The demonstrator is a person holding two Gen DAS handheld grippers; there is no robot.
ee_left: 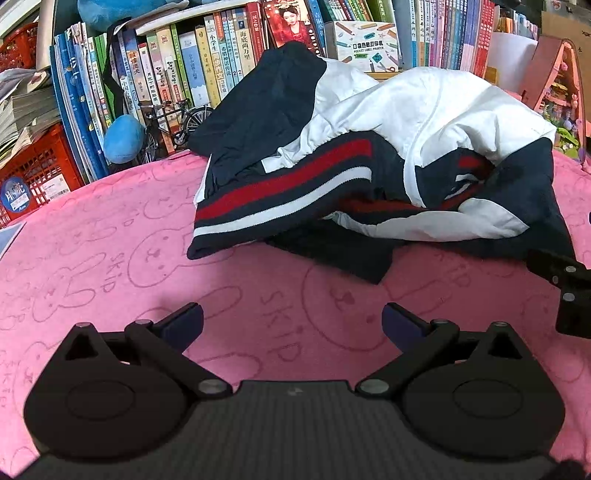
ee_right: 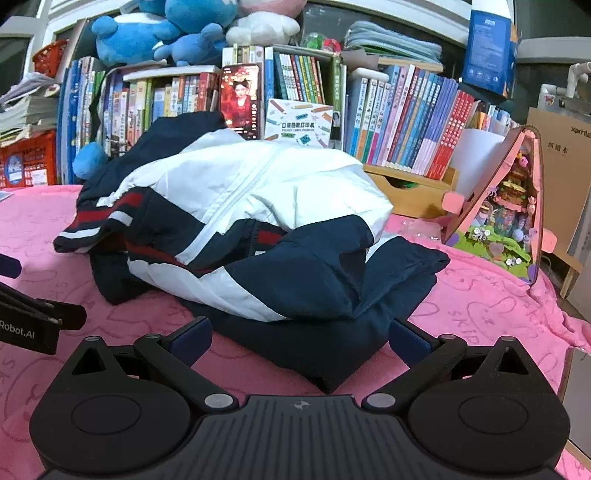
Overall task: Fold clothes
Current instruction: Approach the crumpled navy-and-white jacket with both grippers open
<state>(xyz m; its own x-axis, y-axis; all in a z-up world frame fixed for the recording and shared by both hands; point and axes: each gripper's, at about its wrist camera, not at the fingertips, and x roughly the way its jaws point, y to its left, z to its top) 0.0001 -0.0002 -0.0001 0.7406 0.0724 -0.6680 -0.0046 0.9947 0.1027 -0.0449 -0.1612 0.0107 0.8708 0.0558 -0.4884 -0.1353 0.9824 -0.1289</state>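
Crumpled navy-and-white jacket (ee_left: 369, 155), heaped on the pink-covered bench (ee_left: 110, 240) before the bookshelf (ee_left: 166, 74); left tongs (ee_left: 291, 325) level, low, spread wide over bare cloth, well short of it; right tongs (ee_right: 299, 336) likewise spread, empty, flanking its near navy hem.

A crumpled navy-and-white jacket (ee_right: 255, 229) lies heaped on the pink surface (ee_right: 480, 306), its white zipper panel on top and a red-and-white striped hem trailing off to the jacket's left. Just in front of the jacket the right claw (ee_right: 300, 341) hovers with its blue-padded fingers (ee_right: 195, 338) spread wide, a dark corner of the fabric lying between them. The left claw (ee_right: 33, 317) pokes in at the jacket's lower left. Behind the jacket stand rows of books (ee_right: 406, 122), with blue plush toys (ee_right: 155, 33) above them. Right of the jacket stands a pink triangular dollhouse (ee_right: 509, 206).
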